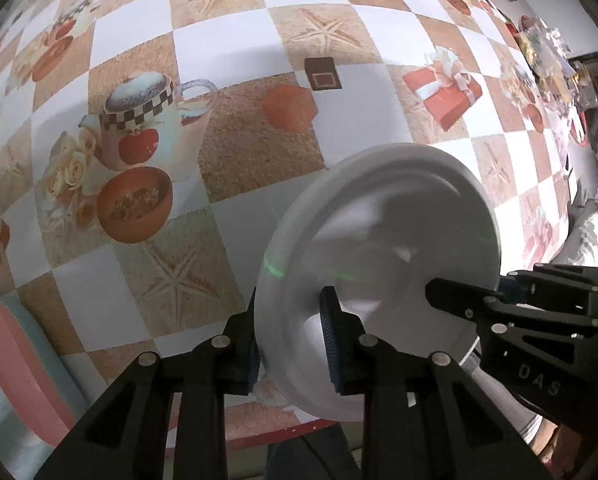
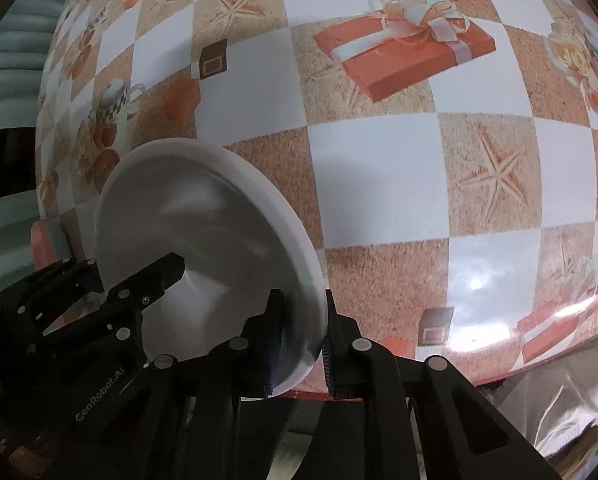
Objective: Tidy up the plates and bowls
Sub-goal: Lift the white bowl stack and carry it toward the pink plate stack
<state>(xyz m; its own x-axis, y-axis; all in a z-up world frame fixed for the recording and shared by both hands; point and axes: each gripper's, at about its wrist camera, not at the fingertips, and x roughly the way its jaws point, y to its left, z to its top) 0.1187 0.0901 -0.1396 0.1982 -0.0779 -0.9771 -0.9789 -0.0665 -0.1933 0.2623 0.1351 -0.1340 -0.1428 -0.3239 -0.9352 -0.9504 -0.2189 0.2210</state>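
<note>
You have both grippers clamped on one white plate (image 1: 379, 248), held tilted above the surface (image 1: 235, 52) near its front edge. Your left gripper (image 1: 295, 344) pinches the plate's left rim, one finger inside the dish and one behind it. Your right gripper (image 2: 303, 344) grips the opposite rim the same way, fingers (image 2: 337, 352) nearly closed on the thin edge.

A plain white, glossy round plate (image 1: 379, 264) is held tilted just above the bench (image 1: 235, 8), close to its near edge. Its shallow well faces the cameras, rim raised all round. Opposite edges sit clamped between the left tongs (image 1: 291, 344) and the right tongs (image 2: 299, 344). The plate is empty and slightly blurred.
</note>
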